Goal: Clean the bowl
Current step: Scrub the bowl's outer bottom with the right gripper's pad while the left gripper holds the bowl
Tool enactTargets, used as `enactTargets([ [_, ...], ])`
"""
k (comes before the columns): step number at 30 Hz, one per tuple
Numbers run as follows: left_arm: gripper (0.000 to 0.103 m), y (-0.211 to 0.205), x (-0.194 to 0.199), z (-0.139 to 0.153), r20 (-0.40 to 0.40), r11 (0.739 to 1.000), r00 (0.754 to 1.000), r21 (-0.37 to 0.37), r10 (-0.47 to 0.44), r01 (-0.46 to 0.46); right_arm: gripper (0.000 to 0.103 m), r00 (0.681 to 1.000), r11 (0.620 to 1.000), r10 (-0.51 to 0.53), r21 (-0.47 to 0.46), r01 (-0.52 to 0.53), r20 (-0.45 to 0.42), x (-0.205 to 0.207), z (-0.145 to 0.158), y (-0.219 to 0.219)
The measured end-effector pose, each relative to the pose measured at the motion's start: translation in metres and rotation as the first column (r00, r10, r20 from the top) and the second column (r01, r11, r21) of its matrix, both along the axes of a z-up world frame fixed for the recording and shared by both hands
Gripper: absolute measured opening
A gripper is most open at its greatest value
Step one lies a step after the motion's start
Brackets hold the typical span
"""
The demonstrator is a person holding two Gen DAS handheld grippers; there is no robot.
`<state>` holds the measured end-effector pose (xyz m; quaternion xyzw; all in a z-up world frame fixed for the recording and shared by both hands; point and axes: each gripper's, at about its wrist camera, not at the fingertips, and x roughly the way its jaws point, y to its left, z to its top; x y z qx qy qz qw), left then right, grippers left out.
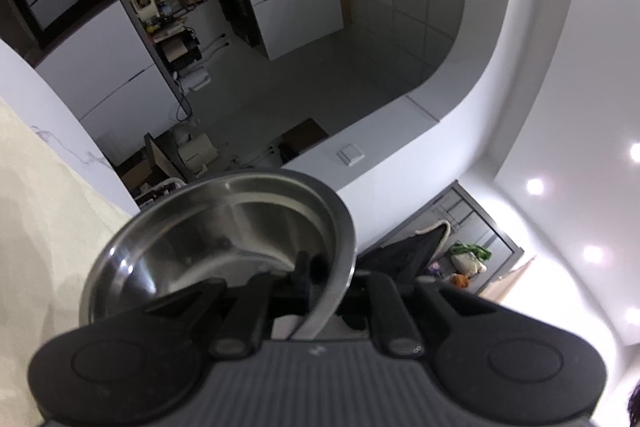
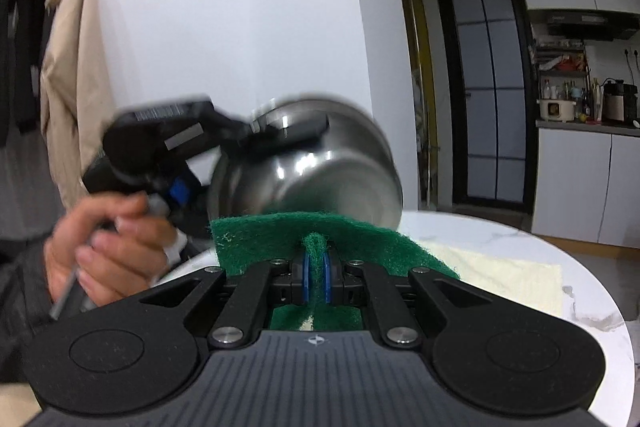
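Note:
A stainless steel bowl fills the lower middle of the left wrist view, tilted on its side with its hollow facing the camera. My left gripper is shut on the bowl's rim, one finger inside and one outside. In the right wrist view the same bowl hangs in the air with its outside toward the camera, and the left gripper pinches its upper rim, held by a person's hand. My right gripper is shut on a green scouring pad, which stands just below the bowl's underside.
A round white marble table lies under the bowl, with a pale yellow cloth on it. A beige coat hangs at the left. A kitchen counter with appliances is far right, beside a dark glass door.

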<state>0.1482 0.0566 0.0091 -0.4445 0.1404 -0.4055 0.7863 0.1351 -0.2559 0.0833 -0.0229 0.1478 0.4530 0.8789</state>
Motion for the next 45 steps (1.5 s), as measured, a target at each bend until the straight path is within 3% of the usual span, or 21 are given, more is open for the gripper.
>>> enactTargets([
  [6,0.009,-0.008,-0.002,0.000,0.003,0.999,0.999,0.010,-0.032,0.032,0.008,0.995,0.994,-0.098,-0.039,0.098,-0.001,0.002,-0.003,0.003],
  [13,0.009,-0.013,-0.002,-0.004,0.002,0.997,0.997,0.009,-0.073,0.073,0.008,0.982,0.981,-0.191,0.014,0.191,0.004,0.007,-0.001,-0.010],
  [20,0.007,-0.015,0.003,-0.011,-0.018,0.998,0.998,0.023,-0.057,0.057,0.008,0.968,0.965,-0.247,0.100,0.242,0.043,0.001,0.007,-0.023],
  [29,0.005,0.000,0.001,-0.019,-0.042,1.000,0.999,0.000,0.031,-0.031,0.008,0.983,0.978,-0.147,0.163,0.127,0.114,-0.015,0.016,-0.021],
  [36,0.005,0.009,0.001,-0.016,-0.044,0.998,0.997,-0.012,0.066,-0.067,0.008,0.991,0.997,-0.014,0.073,0.004,0.133,-0.025,0.012,-0.001],
  [45,0.007,0.002,-0.001,-0.008,-0.017,0.999,0.999,-0.003,0.047,-0.047,0.008,0.997,0.998,0.031,-0.059,-0.027,0.068,-0.021,-0.003,0.017],
])
